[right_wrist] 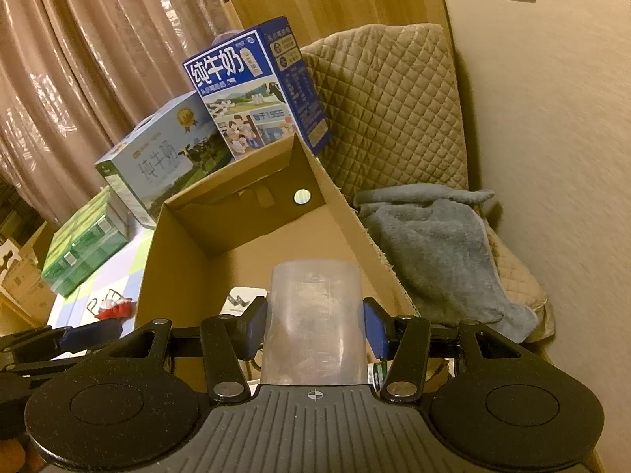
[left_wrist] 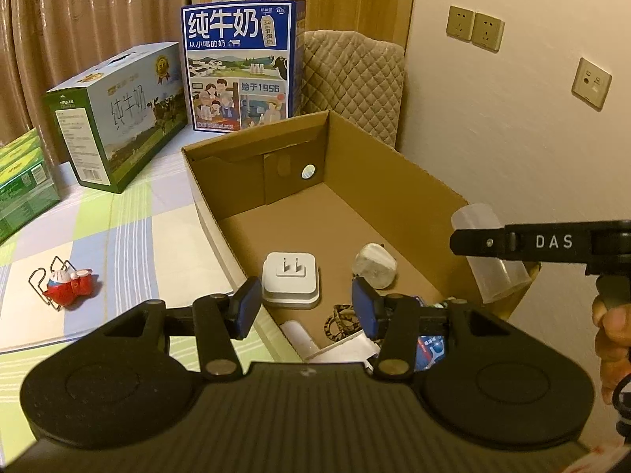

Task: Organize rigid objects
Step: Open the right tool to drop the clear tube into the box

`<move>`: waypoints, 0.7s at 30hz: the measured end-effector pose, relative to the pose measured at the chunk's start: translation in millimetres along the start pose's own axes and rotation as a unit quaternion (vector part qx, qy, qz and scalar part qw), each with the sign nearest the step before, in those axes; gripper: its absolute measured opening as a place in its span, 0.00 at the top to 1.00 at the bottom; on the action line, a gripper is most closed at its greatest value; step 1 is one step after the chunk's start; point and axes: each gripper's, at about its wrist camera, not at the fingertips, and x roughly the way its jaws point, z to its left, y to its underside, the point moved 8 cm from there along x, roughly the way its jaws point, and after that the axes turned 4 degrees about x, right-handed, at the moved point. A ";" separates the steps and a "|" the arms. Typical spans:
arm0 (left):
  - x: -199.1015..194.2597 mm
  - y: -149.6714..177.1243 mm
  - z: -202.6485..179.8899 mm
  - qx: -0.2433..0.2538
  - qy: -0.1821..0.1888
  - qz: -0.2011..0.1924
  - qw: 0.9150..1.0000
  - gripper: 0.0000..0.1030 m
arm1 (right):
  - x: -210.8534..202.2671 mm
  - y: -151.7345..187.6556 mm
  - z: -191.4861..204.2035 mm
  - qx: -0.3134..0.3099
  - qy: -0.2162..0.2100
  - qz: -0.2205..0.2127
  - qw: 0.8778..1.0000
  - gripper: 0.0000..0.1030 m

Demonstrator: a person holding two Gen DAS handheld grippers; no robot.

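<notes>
An open cardboard box lies on a checked cloth. In it are a white plug adapter, prongs up, a white wrapped lump, a leopard-patterned band and a blue packet. My left gripper hovers over the box's near end, open, with nothing between its blue pads; the adapter lies just beyond them. My right gripper is shut on a translucent plastic cup, held over the box's right near corner, where the left wrist view also shows the cup. A red toy on a wire frame lies left of the box.
A blue milk carton stands behind the box, with a green-and-white milk carton and a green box to its left. A quilted cushion and a grey towel lie to the right, against the wall.
</notes>
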 end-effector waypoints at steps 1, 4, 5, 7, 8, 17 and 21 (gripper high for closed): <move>-0.5 0.7 -0.2 0.000 0.000 0.000 1.000 0.56 | -0.2 -0.1 0.3 -0.001 0.001 0.000 1.000 0.53; -1.9 1.8 -1.3 0.001 0.001 0.001 1.000 0.56 | 0.5 -0.6 0.7 -0.001 0.001 0.000 1.000 0.53; -2.3 2.0 -1.6 0.001 0.002 0.001 1.000 0.56 | 0.5 -0.5 0.7 -0.001 0.001 0.000 1.000 0.53; -2.5 2.2 -1.5 0.001 0.001 0.001 1.000 0.56 | 0.4 -0.4 0.8 -0.001 0.001 0.000 1.000 0.53; -2.9 2.2 -1.5 0.001 0.000 0.000 1.000 0.56 | 0.6 -0.4 0.7 -0.001 0.000 0.000 1.000 0.53; -6.5 5.2 -0.9 0.003 0.000 0.003 1.000 0.56 | 1.2 0.3 4.6 -0.007 0.000 0.000 1.000 0.53; -8.5 3.9 1.2 0.000 -0.001 0.001 1.000 0.56 | 1.2 -0.1 8.1 -0.009 -0.003 0.000 1.000 0.53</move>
